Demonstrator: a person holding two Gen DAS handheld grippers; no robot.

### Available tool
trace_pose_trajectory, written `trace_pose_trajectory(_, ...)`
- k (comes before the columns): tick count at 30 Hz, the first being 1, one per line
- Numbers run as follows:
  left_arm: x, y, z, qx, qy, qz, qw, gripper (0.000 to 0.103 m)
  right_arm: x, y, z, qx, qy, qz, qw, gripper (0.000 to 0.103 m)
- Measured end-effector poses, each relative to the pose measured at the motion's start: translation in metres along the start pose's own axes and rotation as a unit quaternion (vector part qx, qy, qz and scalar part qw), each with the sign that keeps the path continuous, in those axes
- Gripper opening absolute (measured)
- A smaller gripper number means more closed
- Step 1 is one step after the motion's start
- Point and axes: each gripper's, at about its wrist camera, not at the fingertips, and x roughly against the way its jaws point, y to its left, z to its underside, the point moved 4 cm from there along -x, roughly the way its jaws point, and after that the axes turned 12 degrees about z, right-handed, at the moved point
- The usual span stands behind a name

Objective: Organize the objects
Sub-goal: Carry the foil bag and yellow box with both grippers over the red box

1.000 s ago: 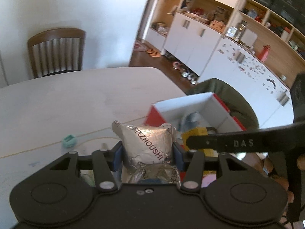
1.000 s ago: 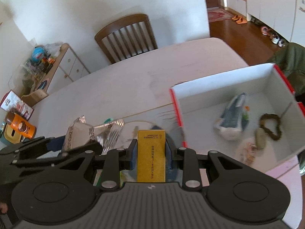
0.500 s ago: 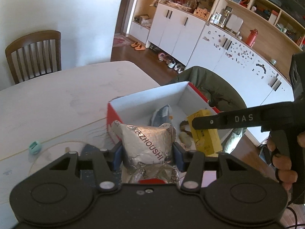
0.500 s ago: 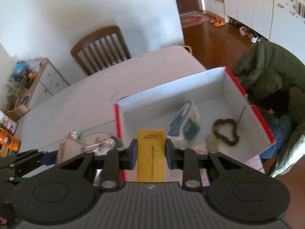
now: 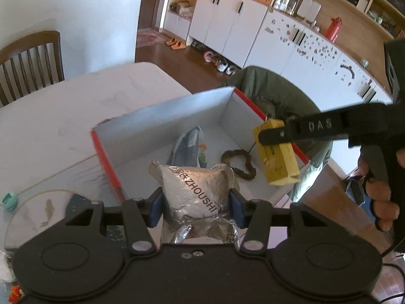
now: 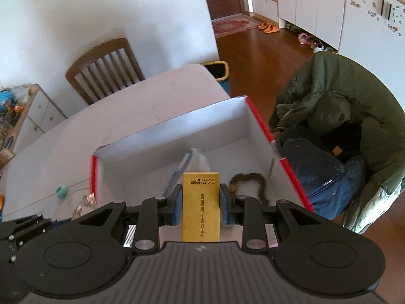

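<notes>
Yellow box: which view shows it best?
The right wrist view: the yellow box fills the centre, printed face legible, clamped in the right tool. The left wrist view shows it sideways over the carton, partly hidden by a tool finger.

The box [image 5: 162, 116] is sitting on the table [image 5: 76, 106], near its edge. A pouch [image 5: 188, 149] and a loop [image 5: 238, 162] are lying inside it, side by side.

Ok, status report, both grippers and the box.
Left gripper shut on silver packet. Right gripper shut on yellow carton. Both over open box. Nothing blocking.
</notes>
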Motion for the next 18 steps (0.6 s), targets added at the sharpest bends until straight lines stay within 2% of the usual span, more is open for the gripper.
trace_pose_trajectory(9, -0.050, -0.001, 0.002, 0.016, 0.038, -0.020, 0.9990, 0.052, -0.045, -0.012, -0.008, 0.026, 0.021, 0.011, 0.999, 0.028)
trace_pose_trajectory(18, -0.079, 0.008, 0.000, 0.024, 0.067, -0.045, 0.9964, 0.052, -0.089, -0.003, -0.014, 0.063, 0.041, 0.013, 0.997, 0.028)
